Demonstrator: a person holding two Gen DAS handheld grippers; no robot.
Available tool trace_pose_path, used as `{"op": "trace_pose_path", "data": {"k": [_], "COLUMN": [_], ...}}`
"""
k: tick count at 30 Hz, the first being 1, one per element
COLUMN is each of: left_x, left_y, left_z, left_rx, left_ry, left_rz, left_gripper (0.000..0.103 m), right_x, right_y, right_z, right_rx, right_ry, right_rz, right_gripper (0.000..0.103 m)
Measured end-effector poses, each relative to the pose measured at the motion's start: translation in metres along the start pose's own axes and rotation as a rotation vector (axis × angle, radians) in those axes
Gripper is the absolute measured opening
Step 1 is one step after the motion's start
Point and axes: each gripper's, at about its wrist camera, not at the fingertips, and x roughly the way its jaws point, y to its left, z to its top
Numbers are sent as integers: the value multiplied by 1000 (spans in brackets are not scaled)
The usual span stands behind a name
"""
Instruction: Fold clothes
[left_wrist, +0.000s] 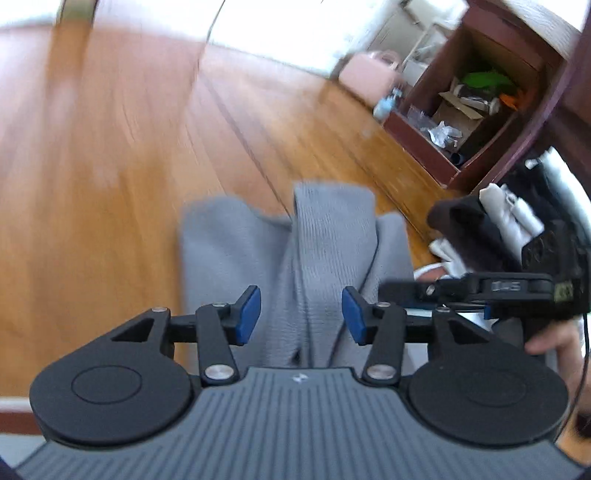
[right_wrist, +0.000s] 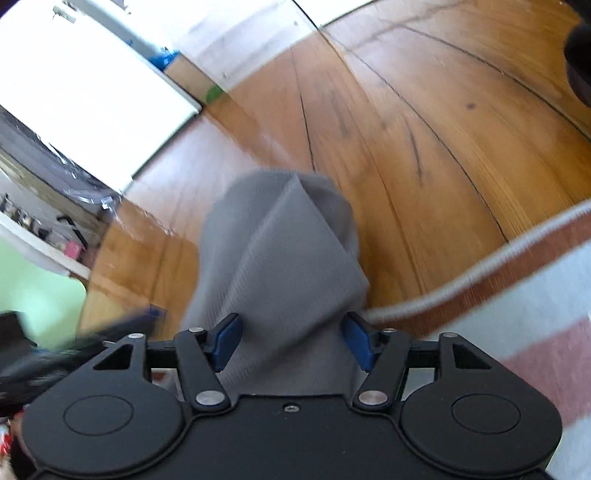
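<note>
1. Over the wood floor (left_wrist: 110, 166), the left gripper (left_wrist: 301, 314) has its blue pads (left_wrist: 248, 314) apart, with the grey sweater (left_wrist: 314, 240) passing between and below them; whether either pad touches the knit cannot be told.
2. In the left view the sweater lies in folds, a ribbed band running up its middle, and its far end rests on the floor.
3. To the right in that view, the right gripper (left_wrist: 498, 288) is seen from the side, held by a hand (left_wrist: 554, 339); its jaw state cannot be read from here.
4. Beyond it sit a dark and white pile of clothes (left_wrist: 498, 221) and an open brown cabinet (left_wrist: 472, 110) full of clutter.
5. In the right view, the right gripper (right_wrist: 291, 341) has its pads (right_wrist: 227, 341) spread with the sweater (right_wrist: 280, 258) bunched between them, the cloth filling the gap and meeting both pads.
6. From there the sweater hangs forward in a folded peak over the floor (right_wrist: 424, 129).
7. A striped rug (right_wrist: 517, 295) lies just right of the sweater.
8. Both views are blurred.
</note>
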Motion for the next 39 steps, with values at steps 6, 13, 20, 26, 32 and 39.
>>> {"op": "trace_pose_path", "data": {"k": [6,13,20,26,32,39], "left_x": [33,4,23,11,7,-13], "left_y": [-4,-65,-91,-80,-82,-82], "left_z": [-7,-15,-26,-29,-25,-18], "left_rx": [-75,282,298,269,307,345], "left_ry": [8,-134,-48,-50,-12,12], "left_rz": [-90,-42,-90,-112,-79,-80], "left_gripper": [39,11,13,13,15,70], "right_x": [-5,-8,-17,-12,21,-15], "right_y": [15,26,11,38,79,42], "right_z": [20,46,51,49,38,48], "right_rx": [-124,-185,-19,-139,-433,-167], "right_ry": [-31,-10,34,68,158,69], "right_rz": [24,21,-4,-22,-316,-169], "right_gripper": [35,15,58,73,26,24]}}
